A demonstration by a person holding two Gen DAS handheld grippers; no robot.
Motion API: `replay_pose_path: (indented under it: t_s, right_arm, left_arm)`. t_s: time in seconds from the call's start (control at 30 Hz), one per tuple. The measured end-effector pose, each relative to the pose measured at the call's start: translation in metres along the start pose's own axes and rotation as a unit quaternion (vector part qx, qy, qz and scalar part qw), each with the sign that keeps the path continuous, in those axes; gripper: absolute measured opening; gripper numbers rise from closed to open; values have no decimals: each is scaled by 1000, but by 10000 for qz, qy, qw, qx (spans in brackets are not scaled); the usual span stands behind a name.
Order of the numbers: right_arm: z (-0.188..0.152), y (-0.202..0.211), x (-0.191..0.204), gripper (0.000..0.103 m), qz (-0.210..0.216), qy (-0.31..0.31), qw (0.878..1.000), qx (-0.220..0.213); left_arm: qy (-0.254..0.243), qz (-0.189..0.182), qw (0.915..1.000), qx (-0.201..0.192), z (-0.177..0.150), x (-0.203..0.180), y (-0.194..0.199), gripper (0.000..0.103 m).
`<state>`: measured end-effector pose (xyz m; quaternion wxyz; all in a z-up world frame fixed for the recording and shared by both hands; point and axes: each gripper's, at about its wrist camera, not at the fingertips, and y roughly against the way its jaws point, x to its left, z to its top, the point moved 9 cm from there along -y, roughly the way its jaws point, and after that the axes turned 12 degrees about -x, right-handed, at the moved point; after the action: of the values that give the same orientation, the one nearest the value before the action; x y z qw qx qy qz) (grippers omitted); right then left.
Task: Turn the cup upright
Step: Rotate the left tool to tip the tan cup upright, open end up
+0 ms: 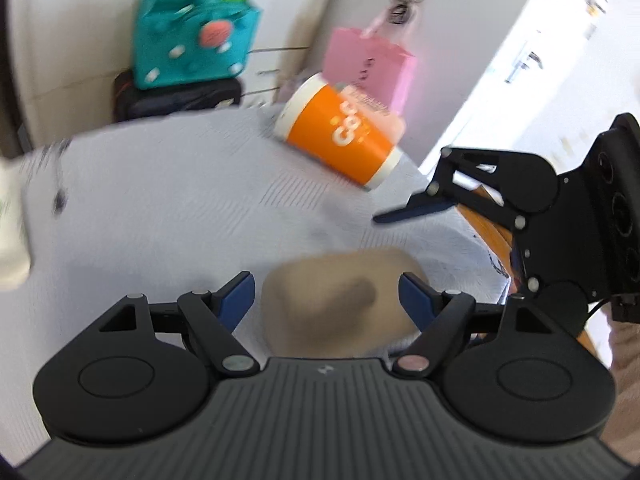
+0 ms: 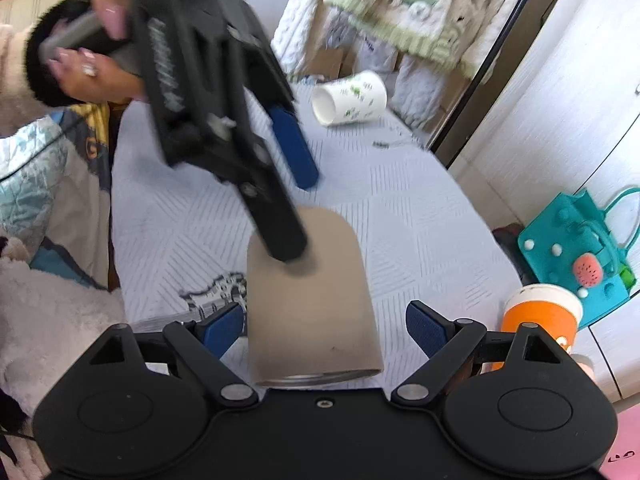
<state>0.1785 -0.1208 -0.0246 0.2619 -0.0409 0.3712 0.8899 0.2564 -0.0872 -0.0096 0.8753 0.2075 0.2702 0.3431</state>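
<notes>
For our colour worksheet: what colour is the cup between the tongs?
Plain tan cup, clearest in the right wrist view.

Home bedroom: quilted bed (image 2: 420,208) (hanging sweater (image 2: 408,4), tote bag (image 1: 192,40)).

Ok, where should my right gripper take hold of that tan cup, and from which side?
Grip the tan cup across its side wall, just behind the rim, coming from the mouth end. It seems to lie on its side with the mouth toward the right gripper, whose open jaws straddle that wall.
</notes>
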Motion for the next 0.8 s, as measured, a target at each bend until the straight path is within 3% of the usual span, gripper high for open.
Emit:
replay_pose_path:
  t_s: [0.13, 0.23, 0.3, 0.43, 0.53, 0.57, 0.67, 0.8]
  right_arm:
    - [3, -1, -4, 91, -155, 39, 9998, 110]
    - [7, 11, -7, 91, -353, -238, 9991, 79]
    - [10, 19, -10, 80, -534, -606, 9967, 109]
    - [20, 30, -1, 71, -721, -1156, 9904, 222]
    - [26, 36, 14, 61, -582, -1546, 9862, 119]
    - [26, 39, 20, 54, -448, -1752, 9835, 58]
    - [21, 36, 41, 48, 145, -2446, 9695, 82]
    - [1, 17, 50, 50, -26, -3214, 9465, 270]
  left_arm:
    - [-424, -257, 9987, 103, 14, -5, -17, 79]
    - [-497, -496, 9967, 406, 15, -6, -30, 79]
    - [-523, -588, 9955, 535, 14, -6, -35, 79]
    - [-574, -817, 9933, 575, 15, -7, -38, 79]
    - [-364, -663, 9953, 608, 12, -2, -39, 79]
    - [-342, -667, 9953, 619, 11, -1, -39, 78]
    - [-385, -694, 9948, 634, 8, 0, -40, 77]
    - [-359, -884, 9931, 680, 4, -4, -41, 77]
